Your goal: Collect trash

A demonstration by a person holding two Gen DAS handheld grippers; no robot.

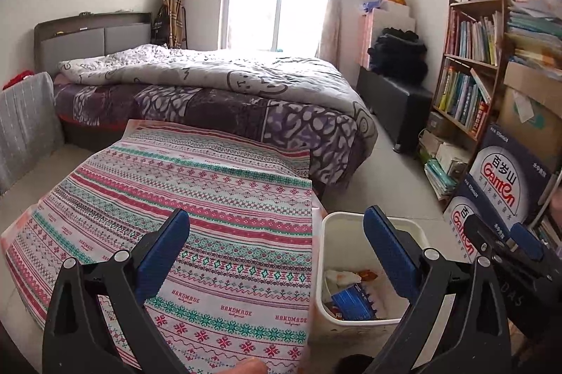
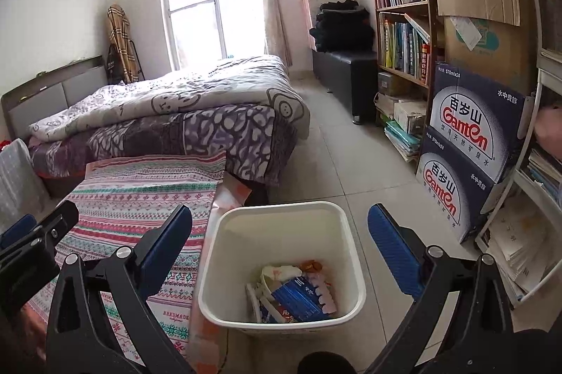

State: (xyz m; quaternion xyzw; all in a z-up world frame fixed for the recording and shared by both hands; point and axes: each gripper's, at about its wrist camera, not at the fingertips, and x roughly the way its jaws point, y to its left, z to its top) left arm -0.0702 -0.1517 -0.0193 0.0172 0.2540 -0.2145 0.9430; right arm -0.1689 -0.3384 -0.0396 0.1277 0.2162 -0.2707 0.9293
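Observation:
A white waste bin (image 2: 281,216) stands on the tiled floor beside a table with a patterned cloth (image 1: 196,198). Inside lie a blue packet (image 2: 298,298), white crumpled paper (image 2: 281,270) and an orange wrapper (image 2: 312,266). My right gripper (image 2: 281,233) hangs open directly above the bin, nothing between its fingers. My left gripper (image 1: 277,240) is open too, over the table's right edge, with the bin (image 1: 354,317) under its right finger. The right gripper (image 1: 505,240) shows at the right edge of the left wrist view.
A bed (image 1: 210,86) with a grey quilt stands behind the table. A bookshelf (image 2: 404,15) and stacked blue water cartons (image 2: 467,142) line the right wall, with a cardboard box (image 2: 484,33) above. A black bench (image 2: 347,75) sits by the window. Open tiled floor (image 2: 337,156) lies beyond the bin.

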